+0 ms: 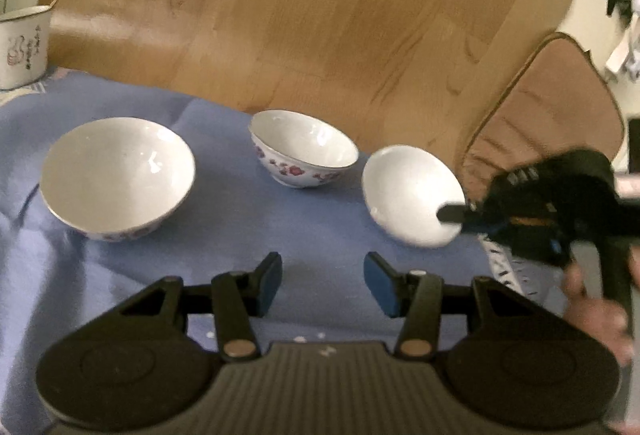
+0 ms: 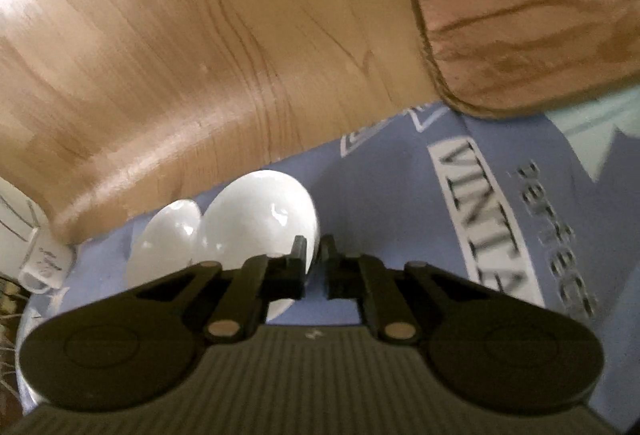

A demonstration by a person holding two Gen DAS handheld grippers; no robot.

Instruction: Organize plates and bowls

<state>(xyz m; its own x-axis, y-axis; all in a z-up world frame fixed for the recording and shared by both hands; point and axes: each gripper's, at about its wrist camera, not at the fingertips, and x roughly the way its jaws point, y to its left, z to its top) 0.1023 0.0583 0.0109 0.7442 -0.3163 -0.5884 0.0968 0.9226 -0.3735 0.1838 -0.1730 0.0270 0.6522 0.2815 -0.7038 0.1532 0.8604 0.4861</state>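
Wooden floor [image 1: 300, 15]: seen in both views beyond the cloth's far edge; blurred throughout.

Blue cloth [image 1: 320, 235]: spread under the bowls. White lettering on it is shown only by the right wrist view, and only partly legible; the near part is covered by the gripper bodies in each view.

Brown cushion [image 1: 552, 107]: placed at the right edge of the cloth; cut off by the frame in the right wrist view and partly hidden by the right gripper in the left wrist view.

Left bowl [image 1: 116, 175]: stood upright on the cloth at the left, with a faint floral band low on its wall. In the right wrist view only a white sliver behind the tilted bowl is seen, and which bowl it is cannot be told.

Floral bowl [image 1: 304, 147]: stood upright in the middle, far side, well apart from the others.

Plain white bowl [image 1: 412, 191]: tilted on its side at the right, its inside turned toward the left. Whether it touches the cloth cannot be told.

White cup [image 1: 22, 43]: placed at the far left, cut by the frame, with a thin stick in it.

Left gripper [image 1: 323, 283]: held low over the near cloth, its blue pads spread apart, nothing between them.

Right gripper [image 2: 311, 249]: clamped on the rim of the plain white bowl, one finger inside; motion-blurred in the left wrist view.
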